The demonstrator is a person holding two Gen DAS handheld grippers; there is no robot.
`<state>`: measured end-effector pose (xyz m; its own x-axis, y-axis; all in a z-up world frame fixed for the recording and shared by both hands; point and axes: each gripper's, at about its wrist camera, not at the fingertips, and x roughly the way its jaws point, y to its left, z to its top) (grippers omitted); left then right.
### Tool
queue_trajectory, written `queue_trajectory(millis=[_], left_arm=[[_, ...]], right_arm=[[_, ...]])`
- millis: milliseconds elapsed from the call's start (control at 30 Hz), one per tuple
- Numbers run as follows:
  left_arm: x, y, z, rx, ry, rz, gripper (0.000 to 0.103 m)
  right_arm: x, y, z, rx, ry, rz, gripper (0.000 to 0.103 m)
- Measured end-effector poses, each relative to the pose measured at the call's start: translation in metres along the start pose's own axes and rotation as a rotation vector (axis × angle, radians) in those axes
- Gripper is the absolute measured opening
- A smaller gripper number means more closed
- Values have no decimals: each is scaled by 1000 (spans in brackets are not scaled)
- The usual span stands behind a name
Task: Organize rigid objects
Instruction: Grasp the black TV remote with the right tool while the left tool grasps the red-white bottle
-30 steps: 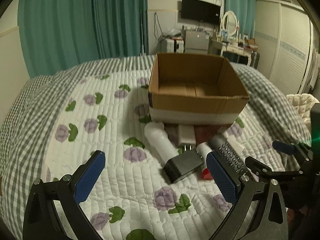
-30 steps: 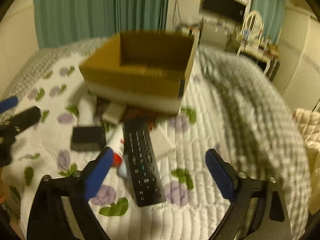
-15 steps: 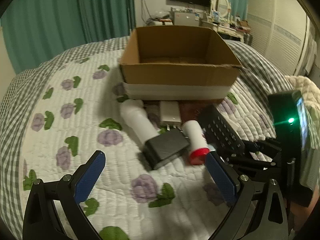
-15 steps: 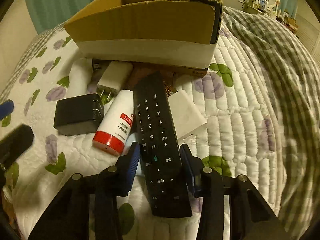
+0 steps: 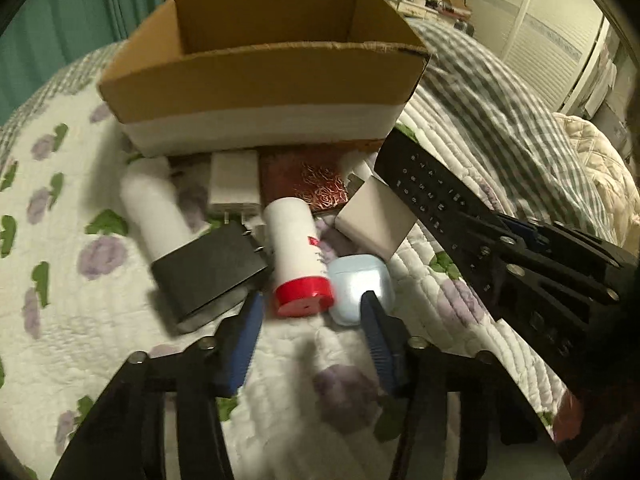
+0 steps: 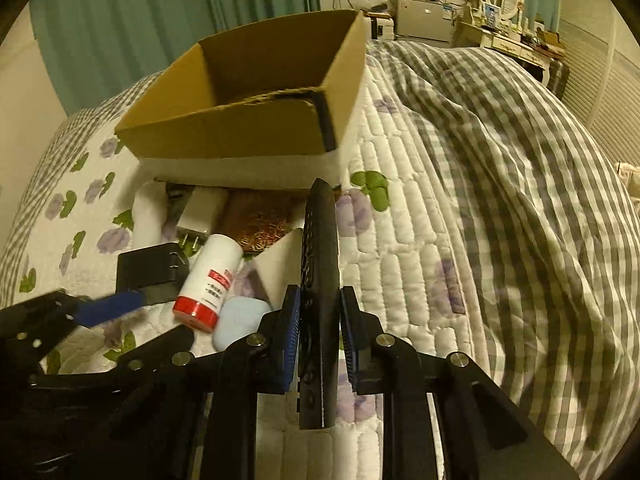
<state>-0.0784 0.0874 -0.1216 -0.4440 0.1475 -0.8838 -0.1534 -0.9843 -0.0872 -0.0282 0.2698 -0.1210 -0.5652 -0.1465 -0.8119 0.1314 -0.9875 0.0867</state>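
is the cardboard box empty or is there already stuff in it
Cannot tell fully: the cardboard box shows only bare inner walls, and its floor is hidden behind the front wall in both views.

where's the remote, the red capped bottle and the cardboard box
remote (image 6: 320,256): right wrist view, its upper body ahead of the fingers.
red capped bottle (image 5: 294,236): left wrist view, white side wall.
cardboard box (image 5: 256,80): left wrist view, brown near wall.

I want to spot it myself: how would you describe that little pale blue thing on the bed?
Find the cardboard box on the quilt, then the clutter before it. Beside the red cap of the white bottle lies the pale blue case: small, rounded, glossy, the only blue item.
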Motion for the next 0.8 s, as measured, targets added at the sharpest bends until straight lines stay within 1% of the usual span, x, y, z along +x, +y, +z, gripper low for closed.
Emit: queue_trajectory(millis=[67,133,167,300,367,467,500,533,567,700,800], left_arm=[[8,-2,5,-5,19,-15,47],[16,-2,10,-10,32,5,47],[19,-1,13,-17,35,3,47],[34,7,25,-71,67,-27,47],[41,5,30,-87,65,-10,47],[51,-7,34,-43,75,28,47],[52,-10,34,-33,73,37,45],[52,-12,34,-26,72,45,39],[52,-12,33,-28,68,38,36],[36,-9,24,-37,41,-11,36],[9,-9,15,-30,-18,-19,36]], right_arm=[[-1,-2,1,10,-3,3,19],[0,-3,3,20,-7,7,18],[-1,-4,4,26,-11,10,18],[0,-5,4,35,-12,8,18],[2,-5,4,37,-9,6,18],[3,-5,4,36,-6,6,18],[4,-5,4,37,-4,4,18],[4,-5,4,39,-2,4,18],[5,-5,4,39,0,4,18],[5,-6,2,37,-4,6,18],[-1,-5,2,33,-17,0,18]])
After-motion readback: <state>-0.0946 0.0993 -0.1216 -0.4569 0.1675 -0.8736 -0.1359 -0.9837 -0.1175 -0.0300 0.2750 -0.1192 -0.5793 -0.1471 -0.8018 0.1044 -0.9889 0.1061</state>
